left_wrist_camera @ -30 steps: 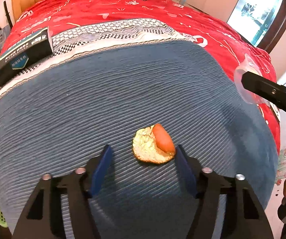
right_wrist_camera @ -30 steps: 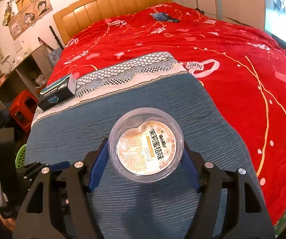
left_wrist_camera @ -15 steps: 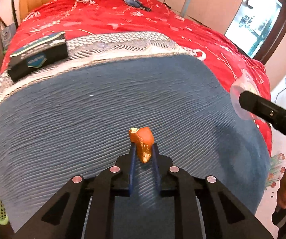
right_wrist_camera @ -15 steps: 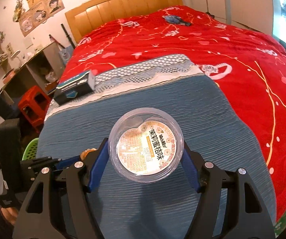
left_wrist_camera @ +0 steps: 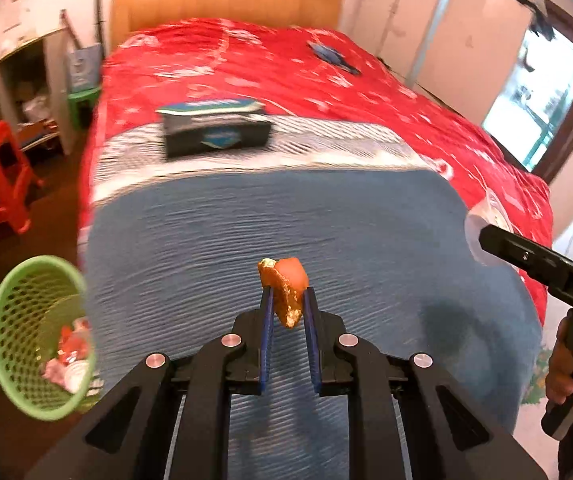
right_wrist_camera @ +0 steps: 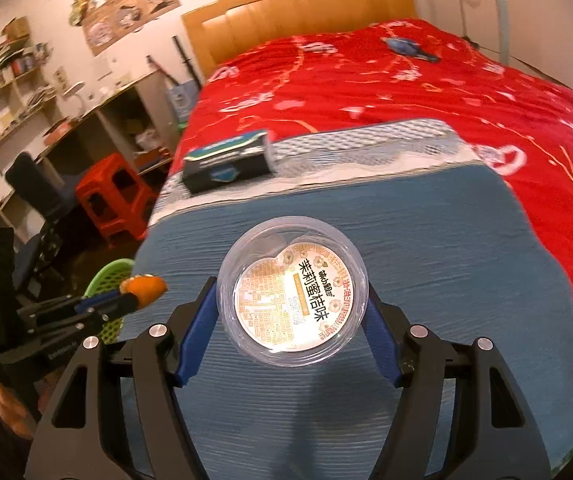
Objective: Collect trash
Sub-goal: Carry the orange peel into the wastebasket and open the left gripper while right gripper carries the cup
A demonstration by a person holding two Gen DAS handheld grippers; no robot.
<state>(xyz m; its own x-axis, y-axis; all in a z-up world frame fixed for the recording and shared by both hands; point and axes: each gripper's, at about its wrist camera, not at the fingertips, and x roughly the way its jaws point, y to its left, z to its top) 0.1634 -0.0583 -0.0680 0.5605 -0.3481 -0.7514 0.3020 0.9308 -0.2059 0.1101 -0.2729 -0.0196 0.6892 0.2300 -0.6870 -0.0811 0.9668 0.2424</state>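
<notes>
Two pieces are lifted off the bed but not binned: left gripper [left_wrist_camera: 288, 310] jaws pinch the orange peel [left_wrist_camera: 284, 290], right gripper [right_wrist_camera: 291, 308] jaws clamp the plastic cup [right_wrist_camera: 292, 298], both near the green basket [left_wrist_camera: 26, 360] already holding wrappers.

The bed [right_wrist_camera: 466, 92] in front of me was spread with a red patterned quilt [left_wrist_camera: 270, 68]. Across its near end lay a blue ribbed blanket [left_wrist_camera: 326, 232], its far edge bordered by a pale, checked woven band [right_wrist_camera: 366, 148]. A dark box with a blue label [right_wrist_camera: 228, 162] lay on that band toward the left side of the bed. Far up the quilt, nearer the wooden headboard [right_wrist_camera: 298, 12], lay a small blue object [right_wrist_camera: 408, 46], too blurred for me to identify. Beside the bed's left corner, a green mesh basket [left_wrist_camera: 14, 340] with scraps in it stood on the dark floor [left_wrist_camera: 46, 216].
</notes>
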